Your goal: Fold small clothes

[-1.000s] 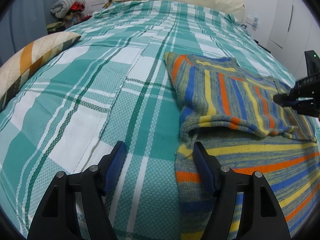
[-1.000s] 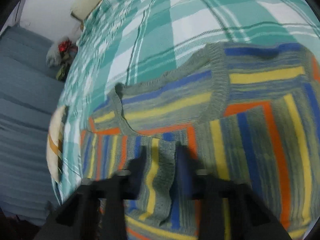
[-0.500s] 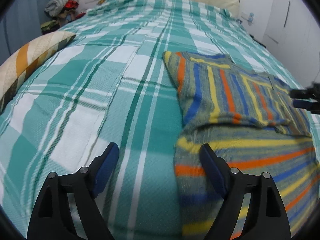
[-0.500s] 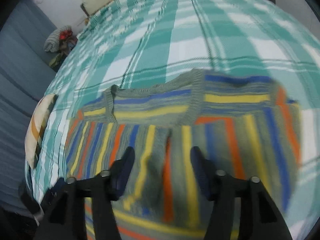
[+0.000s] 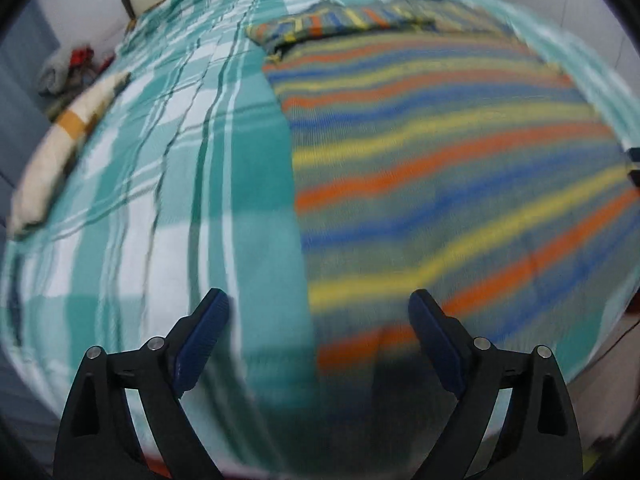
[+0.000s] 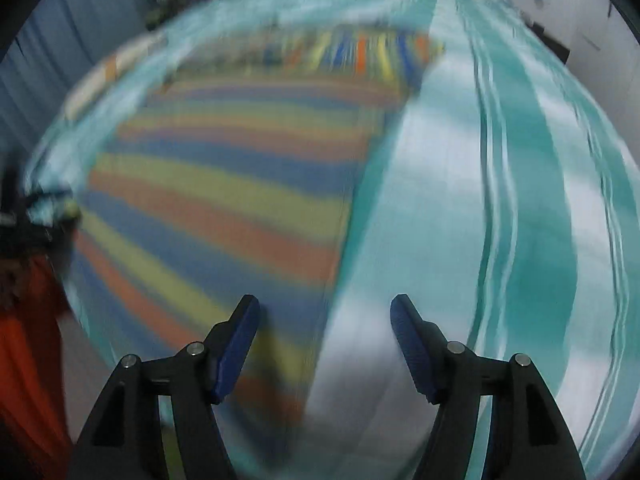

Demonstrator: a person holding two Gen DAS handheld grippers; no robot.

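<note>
Striped sweater [image 5: 440,152] lies long up the bed [image 5: 224,184]; its near corners sit between the left tongs [image 5: 320,320] and right tongs [image 6: 325,328], both wide, just opened, holding nothing.

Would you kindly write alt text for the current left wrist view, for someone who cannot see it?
A striped knitted sweater in orange, yellow and blue lies on a teal plaid bedspread, its top folded over. The left gripper hangs open above its edge, holding nothing. The image is motion-blurred.
</note>
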